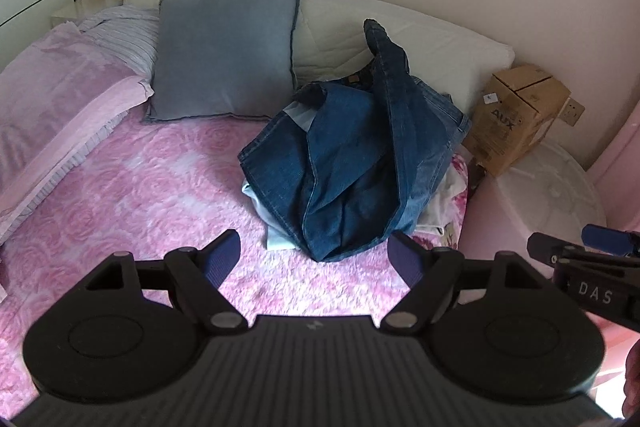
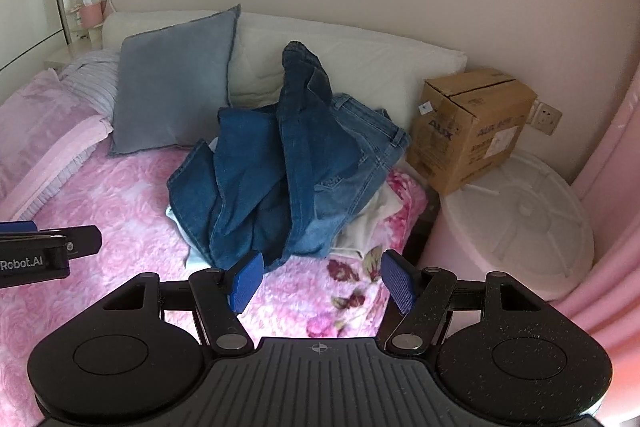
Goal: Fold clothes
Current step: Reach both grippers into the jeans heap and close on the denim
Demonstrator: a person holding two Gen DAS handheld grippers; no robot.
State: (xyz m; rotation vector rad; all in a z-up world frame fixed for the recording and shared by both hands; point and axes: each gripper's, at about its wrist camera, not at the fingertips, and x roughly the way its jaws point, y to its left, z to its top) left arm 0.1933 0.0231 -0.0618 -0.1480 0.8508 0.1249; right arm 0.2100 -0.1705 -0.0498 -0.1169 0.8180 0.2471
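A crumpled pair of dark blue jeans (image 1: 352,163) lies in a heap on the pink floral bedspread (image 1: 132,211), one leg propped up against the white headboard cushion (image 1: 360,27). The jeans (image 2: 288,171) rest on pale and white garments (image 2: 368,223). My left gripper (image 1: 318,259) is open and empty, just short of the heap's near edge. My right gripper (image 2: 322,281) is open and empty, in front of the heap above the bedspread (image 2: 120,207). The right gripper also shows at the right edge of the left wrist view (image 1: 592,247), and the left gripper at the left edge of the right wrist view (image 2: 48,243).
A grey-blue pillow (image 1: 228,51) leans on the headboard left of the jeans. A folded pink blanket (image 1: 52,107) lies at the left. A cardboard box (image 2: 472,127) sits on a white round lid (image 2: 520,223) to the right of the bed, by a pink curtain (image 2: 612,207).
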